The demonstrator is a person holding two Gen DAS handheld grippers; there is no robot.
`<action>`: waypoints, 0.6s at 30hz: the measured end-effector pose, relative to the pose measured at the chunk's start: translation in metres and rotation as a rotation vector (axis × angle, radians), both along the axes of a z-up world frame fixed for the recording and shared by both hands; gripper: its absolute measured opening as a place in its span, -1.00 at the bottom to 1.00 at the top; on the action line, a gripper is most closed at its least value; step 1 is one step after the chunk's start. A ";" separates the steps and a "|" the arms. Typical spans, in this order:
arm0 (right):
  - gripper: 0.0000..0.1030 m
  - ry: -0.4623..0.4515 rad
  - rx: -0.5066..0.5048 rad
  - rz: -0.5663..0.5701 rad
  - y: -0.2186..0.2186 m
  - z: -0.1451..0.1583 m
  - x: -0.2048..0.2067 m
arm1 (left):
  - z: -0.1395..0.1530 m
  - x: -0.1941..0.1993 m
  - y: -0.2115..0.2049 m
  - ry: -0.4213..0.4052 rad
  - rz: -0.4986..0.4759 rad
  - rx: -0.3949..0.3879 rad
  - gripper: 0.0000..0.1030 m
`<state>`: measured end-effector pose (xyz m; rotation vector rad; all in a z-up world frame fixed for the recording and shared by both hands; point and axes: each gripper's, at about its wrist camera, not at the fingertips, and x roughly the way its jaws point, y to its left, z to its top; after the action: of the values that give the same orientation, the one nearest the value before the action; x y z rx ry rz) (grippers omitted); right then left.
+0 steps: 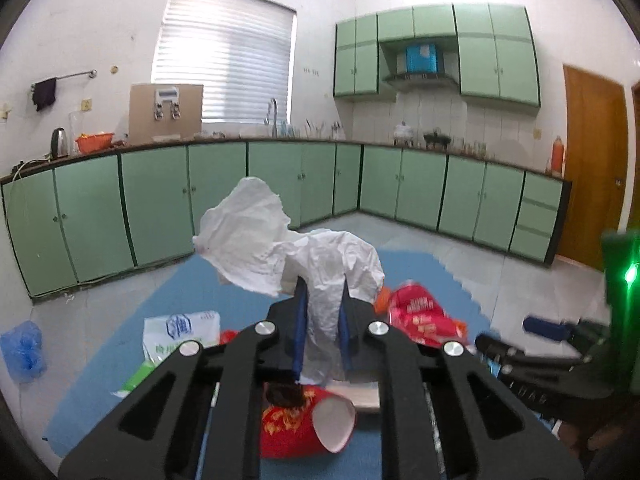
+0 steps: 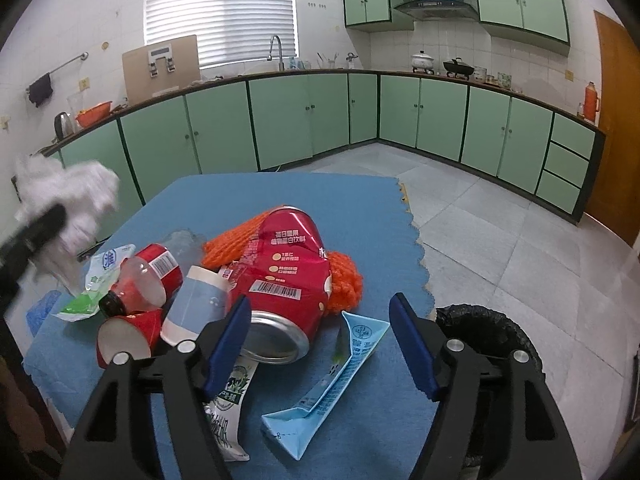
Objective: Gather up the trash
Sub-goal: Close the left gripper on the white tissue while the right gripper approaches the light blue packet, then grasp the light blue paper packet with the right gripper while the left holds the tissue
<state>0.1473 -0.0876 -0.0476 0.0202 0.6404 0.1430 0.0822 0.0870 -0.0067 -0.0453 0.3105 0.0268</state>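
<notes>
Tissue: crumpled white tissue, creased and billowing in two lobes, raised above the blue mat.
Left claw: left gripper pinched tight on the tissue's lower fold.
Right claw: right gripper spread wide, nothing between its pads, low over the mat.
Can: dented red can lying on the mat, silver base toward the right gripper.
Mesh: orange net behind the can.
Cup: red paper cup on its side, left of the can.
Carton: flattened light-blue carton right of the can.
Bin: black-lined bin just off the mat's right edge.

White tiled walls are seen above an L-shaped run of green cabinets. A blinded window at upper left is backlit. Grey floor tiles are noted; a wooden door at right.
</notes>
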 end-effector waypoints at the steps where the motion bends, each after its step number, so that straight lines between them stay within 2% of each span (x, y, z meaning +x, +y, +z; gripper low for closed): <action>1: 0.46 -0.001 -0.002 0.000 0.001 0.000 0.000 | 0.000 0.001 0.000 0.003 0.000 0.002 -0.77; 3: 0.55 -0.007 -0.010 0.002 0.004 -0.001 0.002 | -0.006 0.007 -0.002 0.028 0.003 0.021 -0.80; 9: 0.58 0.012 -0.024 0.027 0.018 -0.012 0.012 | -0.047 0.032 -0.004 0.155 0.002 0.043 -0.85; 18: 0.79 0.047 -0.032 0.048 0.032 -0.025 0.030 | -0.056 0.038 0.016 0.182 0.009 0.020 -0.86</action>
<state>0.1769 -0.0560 -0.0730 -0.0226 0.6901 0.1786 0.1200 0.1032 -0.0629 -0.0245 0.4915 0.0432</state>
